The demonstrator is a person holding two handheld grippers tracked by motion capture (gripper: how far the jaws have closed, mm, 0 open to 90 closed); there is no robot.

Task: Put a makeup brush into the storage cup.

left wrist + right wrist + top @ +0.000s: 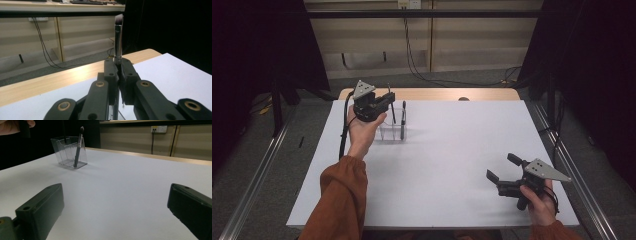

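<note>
- The clear holder (393, 127) stands on the white surface (447, 165), toward the far left corner, and serves as the landmark here.
- The left gripper (384, 100) hangs just above the holder's far left side, its jaws pressed together on a thin brush (118, 37).
- In the left gripper view the brush stands upright between the jaws, silver ferrule and dark bristle tip rising above them, the handle running down out of sight below.
- In the high view the lower part of the brush reaches down toward the holder; whether it touches the holder's bottom cannot be told.
- A second brush (403, 120) stands in the holder's right part, leaning slightly, tip up; the right gripper view shows it (78, 147) resting against the holder's wall.
- The right gripper (502, 167) is well apart from the holder, near the surface's near right corner, jaws spread wide with nothing between them.
- Between the holder and the right gripper the white surface lies bare, giving wide open room to the right of and in front of the holder.
- Behind the holder a strip of wooden tabletop (437, 94) shows past the far edge of the white surface; that edge is near the holder.
- The left edge of the surface lies somewhat left of the holder, with the person's sleeve (339, 195) and forearm coming up along that side.
</note>
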